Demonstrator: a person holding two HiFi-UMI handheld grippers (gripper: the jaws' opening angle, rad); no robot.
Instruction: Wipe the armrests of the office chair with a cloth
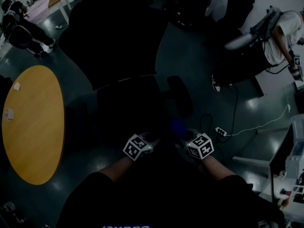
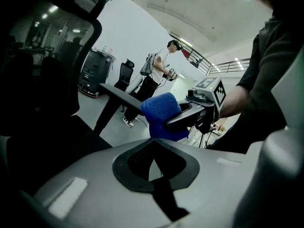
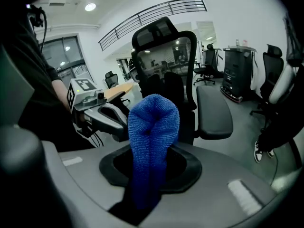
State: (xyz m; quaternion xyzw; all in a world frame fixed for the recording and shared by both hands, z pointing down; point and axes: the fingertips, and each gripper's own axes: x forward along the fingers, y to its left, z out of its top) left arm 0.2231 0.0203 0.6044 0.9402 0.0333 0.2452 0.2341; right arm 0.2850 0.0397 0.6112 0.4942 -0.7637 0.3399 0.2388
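Black mesh and padding make up the chair (image 3: pixel 166 56), which stands straight ahead of us. Its right armrest (image 3: pixel 213 110) juts toward us from the right edge of the seat. The pad looks flat and firm and is not yet touched.

We hold both grippers low, close together, in front of the chair's seat. The right gripper (image 2: pixel 173 122) is clamped on the cloth (image 3: pixel 152 127). The left gripper (image 3: pixel 118 122) has its jaws together with nothing between them, and its tips sit just beside the cloth. We cannot tell whether they touch it.

The cloth is blue and looped like terry, and it is folded into a soft wad that stands out past the right jaws. We judge it light, limp and grippy rather than slick. It should drape over the pad under light pressure, but it could drag out of the jaws if only a thin edge were caught. The present hold, deep on the gathered fold, seems the sound place to take it. The cloth lies short of the armrest, with clear air between them.
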